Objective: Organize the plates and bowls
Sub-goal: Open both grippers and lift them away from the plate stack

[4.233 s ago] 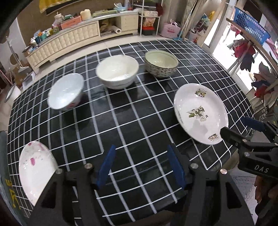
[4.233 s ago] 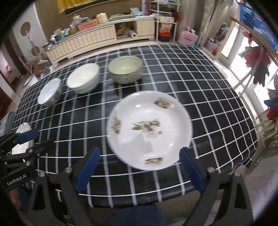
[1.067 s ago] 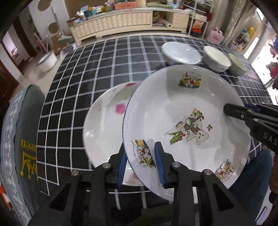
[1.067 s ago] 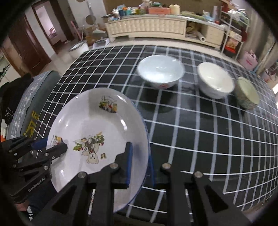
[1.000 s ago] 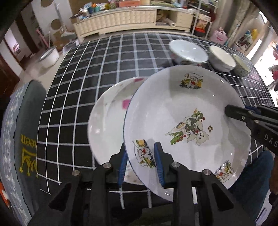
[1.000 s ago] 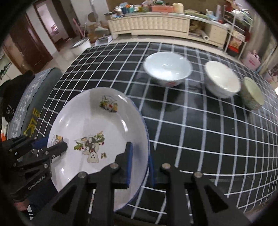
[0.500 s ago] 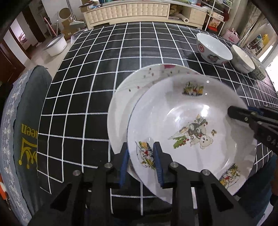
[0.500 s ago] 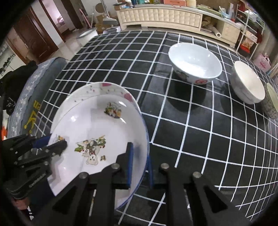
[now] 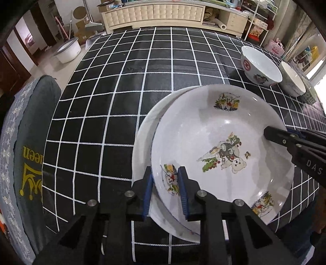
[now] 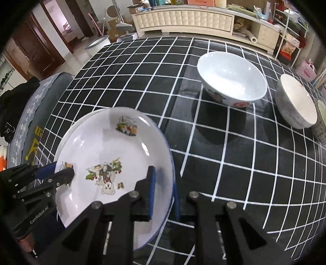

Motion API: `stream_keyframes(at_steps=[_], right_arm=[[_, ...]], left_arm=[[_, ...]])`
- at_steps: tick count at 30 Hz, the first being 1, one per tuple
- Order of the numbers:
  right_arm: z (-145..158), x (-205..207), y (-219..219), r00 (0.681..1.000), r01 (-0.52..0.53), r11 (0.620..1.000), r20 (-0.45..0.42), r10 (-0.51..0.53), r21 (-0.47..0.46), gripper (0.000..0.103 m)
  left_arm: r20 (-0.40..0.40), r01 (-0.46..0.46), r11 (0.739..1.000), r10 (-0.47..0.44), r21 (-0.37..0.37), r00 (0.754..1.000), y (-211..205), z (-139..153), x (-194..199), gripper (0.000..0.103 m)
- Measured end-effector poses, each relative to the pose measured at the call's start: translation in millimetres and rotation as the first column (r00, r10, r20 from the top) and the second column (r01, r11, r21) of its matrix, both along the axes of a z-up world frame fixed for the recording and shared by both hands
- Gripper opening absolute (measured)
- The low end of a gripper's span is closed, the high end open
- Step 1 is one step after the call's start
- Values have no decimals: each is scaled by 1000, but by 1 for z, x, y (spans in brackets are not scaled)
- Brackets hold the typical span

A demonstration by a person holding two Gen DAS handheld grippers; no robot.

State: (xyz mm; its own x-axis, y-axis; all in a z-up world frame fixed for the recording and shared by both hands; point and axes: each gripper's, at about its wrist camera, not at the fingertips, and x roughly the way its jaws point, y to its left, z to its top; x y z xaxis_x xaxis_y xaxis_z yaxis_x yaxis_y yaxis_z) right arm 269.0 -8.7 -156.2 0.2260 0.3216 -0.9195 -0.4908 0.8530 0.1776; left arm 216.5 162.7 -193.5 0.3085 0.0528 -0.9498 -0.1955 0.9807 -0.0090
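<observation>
A white cartoon-print plate (image 9: 222, 146) is held at opposite rims by both grippers, nested just over a second white plate (image 9: 142, 134) that lies on the black checked table (image 9: 122, 81). My left gripper (image 9: 165, 187) is shut on the printed plate's near rim. My right gripper (image 10: 164, 190) is shut on its other rim; the plate also shows in the right wrist view (image 10: 106, 155). Whether it rests on the lower plate I cannot tell. Three bowls stand in a row beyond: a white bowl with red marks (image 10: 231, 78), a cream bowl (image 10: 295, 101) and a patterned bowl (image 10: 321, 122).
A grey cushioned chair with yellow lettering (image 9: 22, 146) stands against the table's left edge. A long cream cabinet (image 10: 183, 18) runs along the far wall. A white basin (image 9: 67, 51) sits on the floor.
Both grippers have carried the printed plate from the table's right side over to the left plate and lowered it until the two plates nearly coincide.
</observation>
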Motion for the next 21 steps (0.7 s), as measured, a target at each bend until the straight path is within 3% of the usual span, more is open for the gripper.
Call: stream_keyframes(at_steps=[9,11,12,13,14,16,19,21], right_arm=[[-5,-7,-4,999,11,1000,-31,-10,26,23],[-4,-9,-3,1000,2,1000,-23,-2,12,28],[-2,-11,-2,1000,-1,1000,-11,1,1,43],[2,-12,-2,1000,-1,1000,6,1,0,59],[5,-13,-3,1000,0,1000,24,0,0,63],[11,-15,-3,999,-4,1000,38,4,5,66],[16,-18,-3,999,-7,1000,36,7,10,66],[17,-20,-4,999,-7,1000,37,7,9,67]], left_arm=[[15,-5,1000,5,-12,1000,3,5,-6,23],[14,-10,1000,11,-15,1000,3,6,-7,24],[15,-12,1000,12,-15,1000,3,7,-8,25],[16,-8,1000,8,-15,1000,2,8,-9,29],[18,-3,1000,3,-14,1000,0,9,-10,33],[21,4,1000,-4,1,1000,-3,13,-13,37],[28,2,998,-4,69,1000,-8,20,-18,56],[51,5,994,-10,106,999,-10,27,-22,58]])
